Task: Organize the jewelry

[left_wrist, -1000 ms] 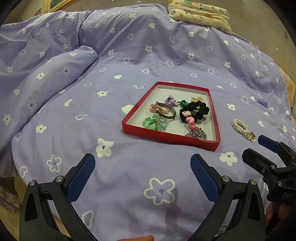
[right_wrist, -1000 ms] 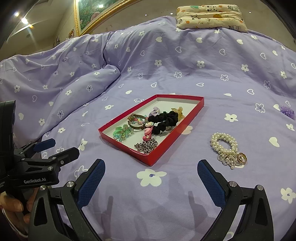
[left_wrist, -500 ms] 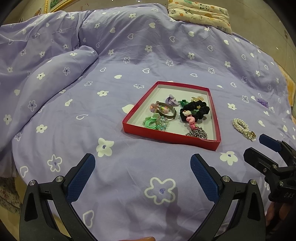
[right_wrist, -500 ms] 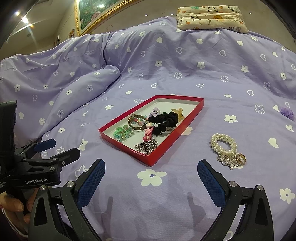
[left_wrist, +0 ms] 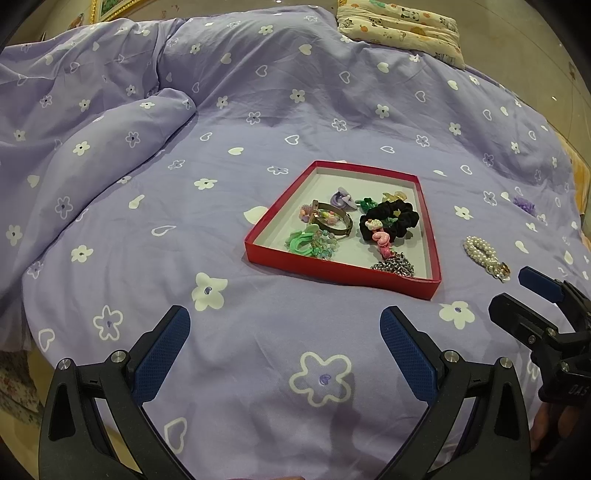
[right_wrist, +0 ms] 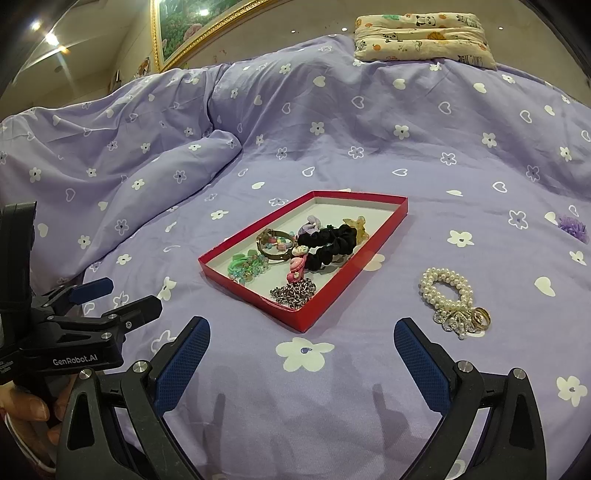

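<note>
A shallow red tray lies on the purple bedspread. It holds a black scrunchie, a metal bangle, green hair ties, a silver chain and small clips. A pearl bracelet with a gold ring lies on the bedspread right of the tray. A purple flower piece lies farther right. My left gripper is open and empty, short of the tray. My right gripper is open and empty, near the tray's corner and left of the bracelet.
A bunched purple duvet rises at the left. A patterned pillow lies at the far edge of the bed. A gold-framed picture hangs on the wall. The bed edge drops off at the lower left.
Both views have barely shifted; the right gripper has edged slightly toward the tray and bracelet. Both grippers stay open and nothing on the bed has moved.
</note>
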Available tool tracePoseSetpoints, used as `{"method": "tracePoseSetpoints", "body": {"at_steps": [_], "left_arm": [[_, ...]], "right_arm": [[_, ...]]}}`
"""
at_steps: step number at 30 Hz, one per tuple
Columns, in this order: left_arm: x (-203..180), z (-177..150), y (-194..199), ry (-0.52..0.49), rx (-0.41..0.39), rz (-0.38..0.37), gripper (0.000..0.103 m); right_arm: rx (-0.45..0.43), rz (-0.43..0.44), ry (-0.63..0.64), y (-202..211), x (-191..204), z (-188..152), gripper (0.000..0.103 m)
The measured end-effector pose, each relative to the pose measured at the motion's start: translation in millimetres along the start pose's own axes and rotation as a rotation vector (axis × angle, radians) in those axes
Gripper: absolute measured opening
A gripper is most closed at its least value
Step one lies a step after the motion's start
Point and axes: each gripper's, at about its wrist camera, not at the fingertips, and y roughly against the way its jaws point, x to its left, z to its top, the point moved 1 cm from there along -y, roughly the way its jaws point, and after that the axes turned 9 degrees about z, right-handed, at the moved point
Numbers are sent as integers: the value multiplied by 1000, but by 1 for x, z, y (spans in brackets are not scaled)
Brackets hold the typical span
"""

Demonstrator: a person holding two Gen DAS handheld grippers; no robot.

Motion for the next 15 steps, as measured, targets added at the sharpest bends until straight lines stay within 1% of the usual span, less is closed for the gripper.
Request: {"method": "tracePoseSetpoints", "body": {"at_steps": [15], "left_arm": [[-1,0,0,-2,-7,0,103]], "right_arm": [[-4,4,7,3,1,6,101]]}}
